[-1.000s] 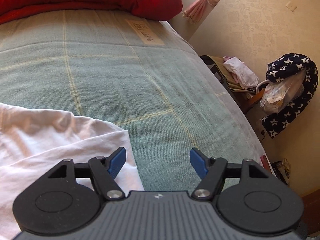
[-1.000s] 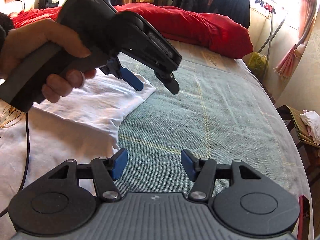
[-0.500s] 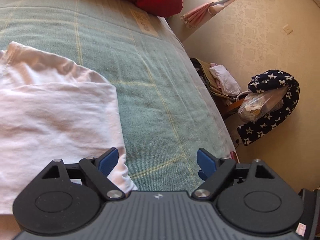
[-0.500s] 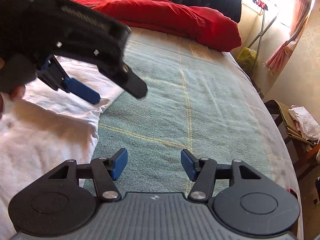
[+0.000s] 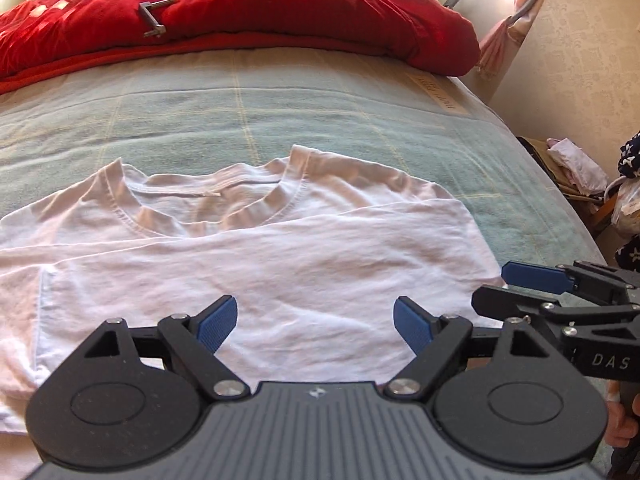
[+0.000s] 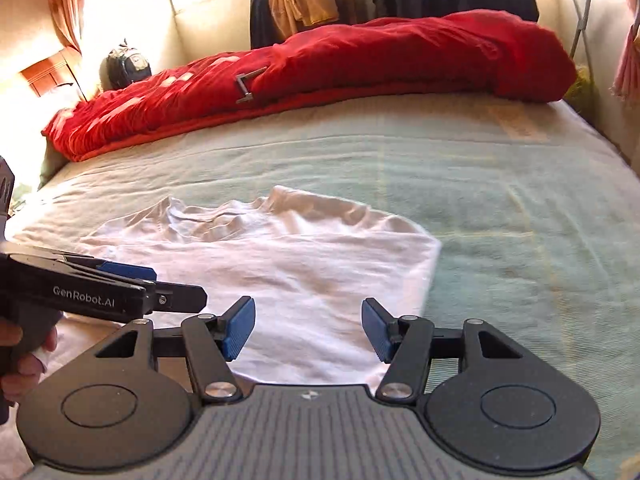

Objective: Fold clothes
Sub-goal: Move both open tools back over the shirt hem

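White T-shirt (image 5: 280,256) flat — tongs (image 5: 316,322) apart

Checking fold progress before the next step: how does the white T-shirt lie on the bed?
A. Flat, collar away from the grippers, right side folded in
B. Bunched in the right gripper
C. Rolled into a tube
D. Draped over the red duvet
A: the T-shirt lies flat on the bed, collar at the far end, its right edge straight.
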Available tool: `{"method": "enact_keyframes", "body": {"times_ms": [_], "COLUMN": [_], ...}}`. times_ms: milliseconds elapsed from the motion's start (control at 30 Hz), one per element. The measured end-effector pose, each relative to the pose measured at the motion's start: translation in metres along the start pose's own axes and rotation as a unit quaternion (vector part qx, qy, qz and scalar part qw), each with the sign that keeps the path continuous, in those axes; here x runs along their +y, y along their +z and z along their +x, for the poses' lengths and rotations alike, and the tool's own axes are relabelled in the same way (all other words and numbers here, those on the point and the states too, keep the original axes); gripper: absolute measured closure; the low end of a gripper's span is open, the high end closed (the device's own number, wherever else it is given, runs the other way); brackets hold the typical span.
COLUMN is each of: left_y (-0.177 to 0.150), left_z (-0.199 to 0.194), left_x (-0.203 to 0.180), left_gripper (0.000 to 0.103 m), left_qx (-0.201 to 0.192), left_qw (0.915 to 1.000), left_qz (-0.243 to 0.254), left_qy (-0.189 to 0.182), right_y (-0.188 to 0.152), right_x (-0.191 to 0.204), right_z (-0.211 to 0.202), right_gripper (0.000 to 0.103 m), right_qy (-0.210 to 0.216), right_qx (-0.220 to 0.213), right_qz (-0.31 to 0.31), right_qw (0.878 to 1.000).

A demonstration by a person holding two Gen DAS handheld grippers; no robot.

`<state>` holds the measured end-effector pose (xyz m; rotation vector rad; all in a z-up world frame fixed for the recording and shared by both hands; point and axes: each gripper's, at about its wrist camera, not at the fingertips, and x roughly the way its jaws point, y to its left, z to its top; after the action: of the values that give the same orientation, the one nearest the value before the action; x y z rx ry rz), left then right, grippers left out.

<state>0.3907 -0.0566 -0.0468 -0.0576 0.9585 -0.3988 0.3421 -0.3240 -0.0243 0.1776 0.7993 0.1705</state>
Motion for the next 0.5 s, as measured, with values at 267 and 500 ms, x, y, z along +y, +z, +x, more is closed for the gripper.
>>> {"method": "enact_keyframes", "body": {"times_ms": [267,500], "left_y": [-0.030,-0.009], "left_z": [-0.024,-0.030], "left_x": [0.060,0.092], "left_gripper": [0.019,0.019], "left_qx": [0.009,-0.028], "left_qw": [0.9983,0.9970], "left_qz": [-0.042,-0.043], "left_qy": [0.038,0.058], "right_y": [-0.018,-0.003], "right_x": [0.008,0.024], "right_z": [0.021,0.018], "right_gripper": [0.035,0.032], "right_qy": [-0.036,-0.046], "right_qx": [0.053,0.039], "right_qz": [-0.028,-0.032], "right_qw": [0.998,0.998]}}
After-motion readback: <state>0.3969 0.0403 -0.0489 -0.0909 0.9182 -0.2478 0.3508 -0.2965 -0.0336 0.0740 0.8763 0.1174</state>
